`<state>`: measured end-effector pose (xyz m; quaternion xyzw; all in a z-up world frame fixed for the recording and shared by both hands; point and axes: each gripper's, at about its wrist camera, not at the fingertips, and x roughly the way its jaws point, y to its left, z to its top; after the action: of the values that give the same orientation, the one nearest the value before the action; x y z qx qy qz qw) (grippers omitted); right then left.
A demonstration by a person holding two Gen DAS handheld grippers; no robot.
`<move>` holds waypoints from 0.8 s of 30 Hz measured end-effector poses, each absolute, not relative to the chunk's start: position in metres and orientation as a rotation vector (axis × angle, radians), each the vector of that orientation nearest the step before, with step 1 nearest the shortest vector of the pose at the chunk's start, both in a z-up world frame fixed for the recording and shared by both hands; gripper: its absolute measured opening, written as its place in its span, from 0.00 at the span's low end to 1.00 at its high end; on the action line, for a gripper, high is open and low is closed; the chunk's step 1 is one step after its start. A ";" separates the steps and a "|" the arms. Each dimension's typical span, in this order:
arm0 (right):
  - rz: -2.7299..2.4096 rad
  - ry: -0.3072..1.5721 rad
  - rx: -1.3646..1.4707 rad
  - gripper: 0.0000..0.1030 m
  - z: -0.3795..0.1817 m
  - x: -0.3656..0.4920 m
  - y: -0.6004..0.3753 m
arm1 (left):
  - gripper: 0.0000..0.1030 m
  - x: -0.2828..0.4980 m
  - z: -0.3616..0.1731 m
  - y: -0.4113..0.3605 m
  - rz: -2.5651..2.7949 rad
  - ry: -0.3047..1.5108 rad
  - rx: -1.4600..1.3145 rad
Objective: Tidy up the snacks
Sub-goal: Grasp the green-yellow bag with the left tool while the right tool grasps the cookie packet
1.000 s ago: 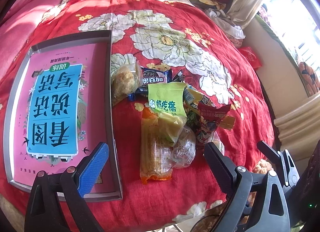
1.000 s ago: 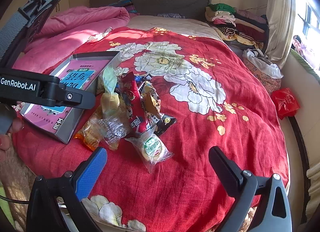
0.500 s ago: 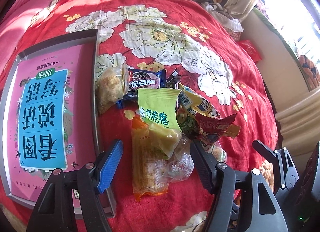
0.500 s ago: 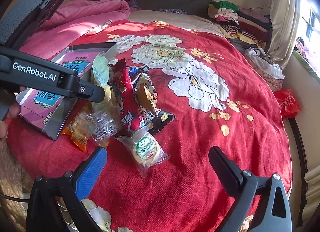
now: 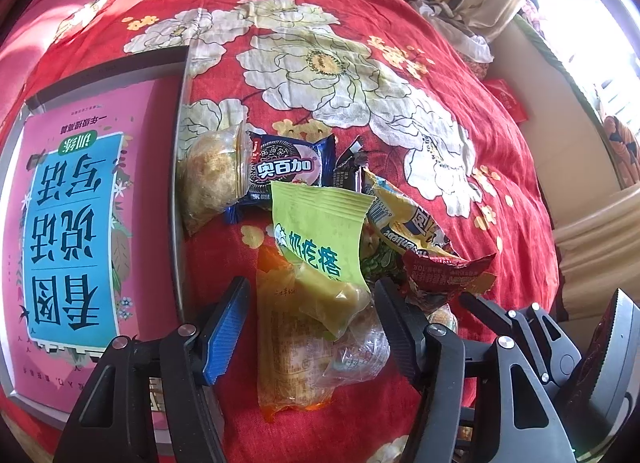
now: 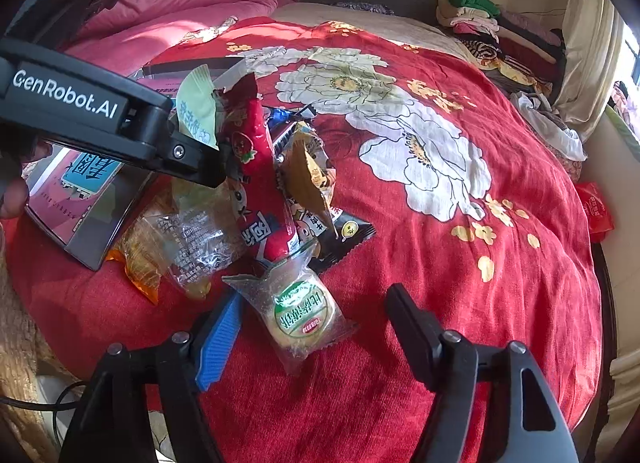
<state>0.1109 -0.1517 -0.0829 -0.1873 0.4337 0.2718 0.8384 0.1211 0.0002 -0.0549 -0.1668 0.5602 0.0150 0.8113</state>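
Observation:
Snack packets lie heaped on the red flowered bedspread (image 5: 400, 75). My left gripper (image 5: 312, 327) hangs over the pile's near end, its jaws closing. Between them lie an orange-yellow packet (image 5: 288, 351), the lower end of a green pouch (image 5: 320, 239) and a clear wrapper (image 5: 360, 347); the pads do not visibly press on them. My right gripper (image 6: 316, 339) is also closing, around a round cake in a clear wrapper with a green label (image 6: 300, 311). Its blue pad is near the wrapper's edge and the black finger stands apart. A grey tray (image 5: 182, 183) holding a pink book lies left of the pile.
Further packets: blue cookie pack (image 5: 286, 167), pale crumbly cake (image 5: 208, 175), long red packet (image 6: 260, 167), black packet (image 6: 344, 235). A finger of my left gripper (image 6: 192, 159) crosses the right wrist view. A pink quilt (image 6: 160, 11) and folded clothes (image 6: 480, 19) lie behind. The bed edge is close.
Both grippers have sunk closer to the pile. The left jaws narrowed around the orange-yellow packet over the whole second; the right jaws narrowed only in the last half second.

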 end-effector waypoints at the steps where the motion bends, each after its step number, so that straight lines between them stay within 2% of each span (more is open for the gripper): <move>1: 0.579 0.920 -0.397 0.60 -0.084 0.112 -0.151 | 0.64 0.122 -0.056 0.000 0.032 1.198 -0.357; 7: 0.598 0.927 -0.397 0.42 -0.085 0.111 -0.150 | 0.55 0.125 -0.061 0.000 0.035 1.216 -0.366; 17: 0.620 0.907 -0.307 0.38 -0.075 0.113 -0.163 | 0.45 0.129 -0.064 0.001 0.036 1.221 -0.361; 19: 0.626 0.904 -0.296 0.38 -0.073 0.112 -0.165 | 0.42 0.129 -0.064 0.002 0.038 1.219 -0.365; 20: 0.631 0.900 -0.291 0.38 -0.072 0.111 -0.165 | 0.37 0.128 -0.064 0.003 0.040 1.219 -0.362; 24: 0.649 0.881 -0.281 0.37 -0.067 0.106 -0.166 | 0.36 0.125 -0.063 0.007 0.027 1.211 -0.378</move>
<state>0.1064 -0.1658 -0.0667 -0.1329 0.4175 0.3074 0.8447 0.1248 0.0068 -0.0626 -0.1768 0.5658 0.0128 0.8053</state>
